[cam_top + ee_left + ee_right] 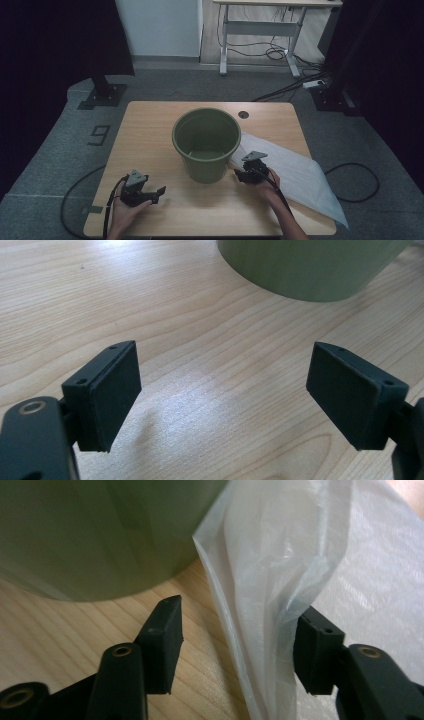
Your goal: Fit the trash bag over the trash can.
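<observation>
Under my jaws runs a pale wooden table (150, 130) with a clear grain, lit from above. Past its far edge there is grey carpet, a floor marking shaped like a 9 (99, 135), dark curtains at both sides, a white wall, and a second desk (260, 27) with a tangle of cables (280, 52) under it.

My left gripper (222, 390) rests near the table's near edge, and its jaws stand spread wide with only bare wood between them. Ahead of them and a little to the right rises the curved wall of the green bucket (310, 270), well apart from the pads.

My right gripper (235, 640) sits just beside the bucket (95, 535), at its near right side in the high view (252, 172). Its jaws are parted. A raised fold of the thin white plastic bag (275, 580) stands between them. The fold lies against the right-hand pad and clear of the left-hand one, though I cannot tell through the filmy sheet whether it truly touches that pad. The bucket's wall fills the space beyond the left-hand jaw, close but apart from it.

Farther on, the rest of the bag (295, 172) lies flat on the table to the right of the bucket (206, 142), running from behind it to the table's near right corner, where it hangs over the edge.
</observation>
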A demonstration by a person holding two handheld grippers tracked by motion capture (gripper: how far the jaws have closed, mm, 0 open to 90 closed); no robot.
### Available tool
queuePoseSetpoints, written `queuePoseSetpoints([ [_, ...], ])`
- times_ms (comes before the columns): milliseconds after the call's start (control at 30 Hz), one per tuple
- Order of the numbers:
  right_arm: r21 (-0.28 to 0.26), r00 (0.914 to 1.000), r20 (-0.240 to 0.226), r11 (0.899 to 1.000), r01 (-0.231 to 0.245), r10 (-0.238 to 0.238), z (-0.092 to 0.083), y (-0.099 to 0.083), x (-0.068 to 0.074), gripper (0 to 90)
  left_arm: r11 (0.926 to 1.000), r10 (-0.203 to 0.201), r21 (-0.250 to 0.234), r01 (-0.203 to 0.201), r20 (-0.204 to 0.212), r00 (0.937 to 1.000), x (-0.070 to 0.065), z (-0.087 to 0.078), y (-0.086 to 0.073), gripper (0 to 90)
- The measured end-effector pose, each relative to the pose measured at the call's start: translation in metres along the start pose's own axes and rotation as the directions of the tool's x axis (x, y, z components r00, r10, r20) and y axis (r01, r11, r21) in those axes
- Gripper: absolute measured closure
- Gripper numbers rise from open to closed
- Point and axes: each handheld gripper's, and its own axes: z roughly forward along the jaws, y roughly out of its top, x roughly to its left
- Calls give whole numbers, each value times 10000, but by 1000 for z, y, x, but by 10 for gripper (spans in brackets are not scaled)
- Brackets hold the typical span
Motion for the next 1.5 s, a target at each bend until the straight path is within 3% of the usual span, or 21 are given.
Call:
queuePoseSetpoints([
  [133,96,9996,-25,9995,-289,289,4,-5,-1,546,10000,-19,-23,19,8,10000,1,0,0,141],
  [267,34,9994,162,9995,-301,301,5,-5,-4,748,10000,-28,-8,28,11,10000,-1,0,0,141],
  [367,-124,9993,-38,9992,-385,384,6,-6,-8,877,10000,-11,14,11,-10,10000,-1,0,0,141],
  [433,-293,9987,-78,9983,-497,495,5,-6,-10,881,10000,-10,12,10,-9,10000,-1,0,0,141],
  [467,-817,9975,-75,9942,-706,702,-3,-6,-14,884,10000,-21,0,21,-26,10000,0,0,0,141],
  [533,-1230,9959,-7,9884,-894,900,-12,-6,-19,884,10000,-54,-4,54,-37,10000,0,-1,0,142],
  [700,-2340,9784,-437,9500,-2066,2020,-42,-5,-36,886,9999,-95,-53,96,42,9999,-1,0,0,142],
  [800,-2943,9749,-531,9295,-2222,2162,-60,0,-41,886,9999,-111,-26,112,36,9999,-1,1,-1,142],
  [967,-3794,9615,-955,8836,-2745,2577,-87,11,-52,887,9999,-148,-4,148,12,9999,-1,2,-1,142],
  [1033,-4003,9607,-945,8736,-2768,2611,-95,15,-54,887,9999,-139,-15,139,-3,9999,-2,1,-1,142],
  [1067,-4003,9607,-945,8736,-2768,2611,-95,15,-54,887,9999,-139,-15,139,-3,9999,-2,1,-1,142],
  [1167,-4459,9598,-916,8509,-2778,2653,-112,22,-55,887,9999,-163,-43,163,-12,9999,-1,1,-1,142],
  [1233,-4556,9594,-919,8455,-2785,2665,-117,24,-55,887,9998,-170,-45,170,-16,9999,-1,1,-1,142],
  [1333,-4912,9600,-937,8264,-2752,2639,-132,31,-56,887,9998,-191,-65,191,-12,9998,-1,1,-1,141],
  [1400,-5242,9604,-947,8070,-2720,2621,-145,38,-57,887,9998,-182,-60,181,-17,9998,-1,0,-1,142],
  [1467,-5334,9615,-904,8027,-2669,2595,-149,41,-57,887,9998,-196,-60,196,-22,9998,-1,0,-1,142],
  [1500,-5538,9633,-882,7913,-2591,2537,-158,47,-56,887,9998,-205,-73,205,-28,9998,-1,0,-1,142],
])
